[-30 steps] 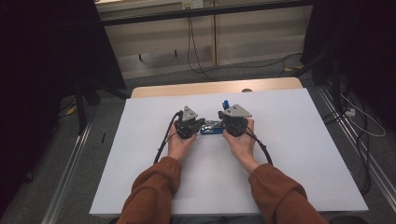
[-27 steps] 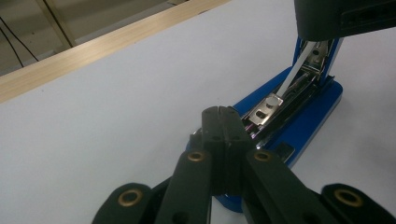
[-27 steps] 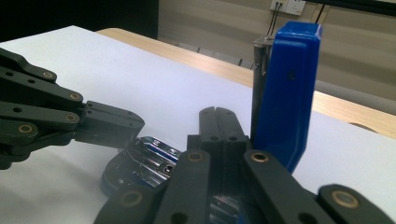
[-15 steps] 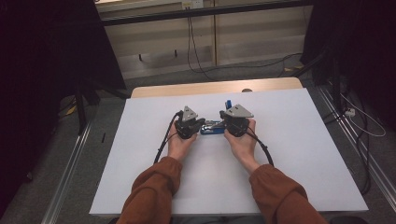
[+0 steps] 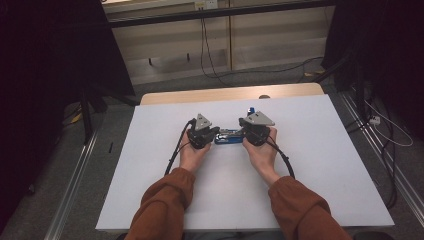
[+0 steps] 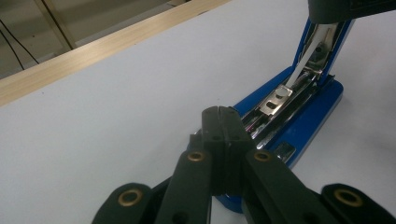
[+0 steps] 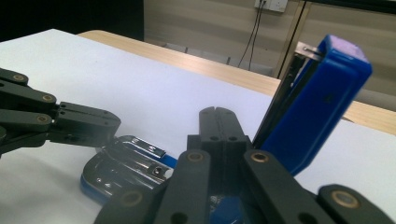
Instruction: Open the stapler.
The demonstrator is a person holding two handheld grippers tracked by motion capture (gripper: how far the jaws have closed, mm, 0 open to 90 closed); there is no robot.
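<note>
Fingers [image 6: 223,122] of both grippers fully closed, nothing gripped — hands level, flanking the opened blue stapler [image 5: 229,136].

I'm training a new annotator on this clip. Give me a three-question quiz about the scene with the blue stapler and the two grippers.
1. True or false: the lid of the blue metal-lined stapler is swung up, open.
2. How do the jaws of the left gripper and the right gripper stand? A) both wide open B) both shut C) one open, one shut
3. What does the stapler rest on?

Key:
1. True: the blue lid stands raised above the base.
2. B: each pair of black jaws is pressed together.
3. The white tabletop, between the two hand-held grippers.
</note>
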